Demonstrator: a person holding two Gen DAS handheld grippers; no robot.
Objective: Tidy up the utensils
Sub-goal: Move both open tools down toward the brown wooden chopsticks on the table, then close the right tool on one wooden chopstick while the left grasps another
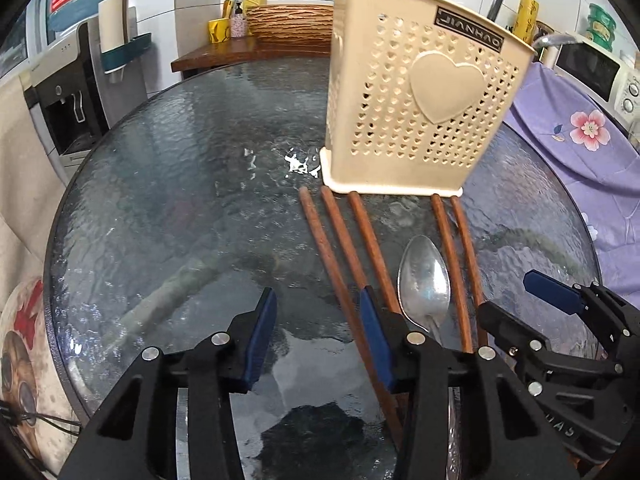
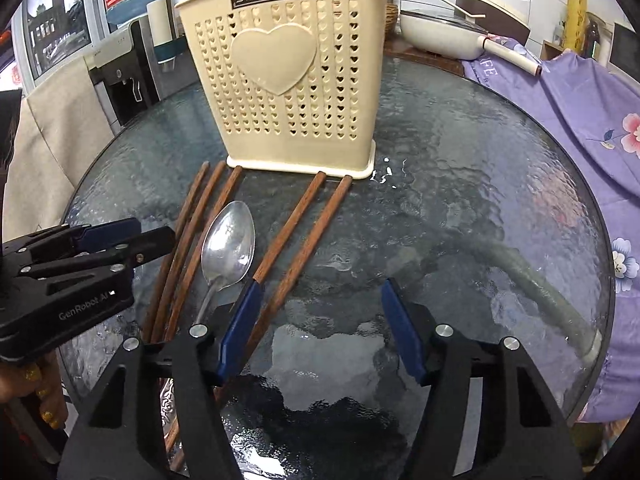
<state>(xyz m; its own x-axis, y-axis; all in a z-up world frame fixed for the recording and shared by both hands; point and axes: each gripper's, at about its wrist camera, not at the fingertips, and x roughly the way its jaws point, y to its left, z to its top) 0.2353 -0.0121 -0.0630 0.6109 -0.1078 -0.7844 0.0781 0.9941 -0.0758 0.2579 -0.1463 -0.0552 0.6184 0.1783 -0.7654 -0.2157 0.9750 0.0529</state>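
Now, both grippers are held low over the utensils on the glass table (image 1: 160, 208).

Five wooden chopsticks (image 2: 288, 236) and a metal spoon (image 2: 229, 240) are laid flat in a row, tips toward the cream perforated holder (image 2: 288, 92) standing upright just behind them. The left gripper (image 1: 318, 344) and right gripper (image 2: 320, 328) are seen spread apart, nothing pinched between the blue pads.

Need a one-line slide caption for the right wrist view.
Right gripper open above glass table, beside five wooden chopsticks and a spoon before the cream holder.
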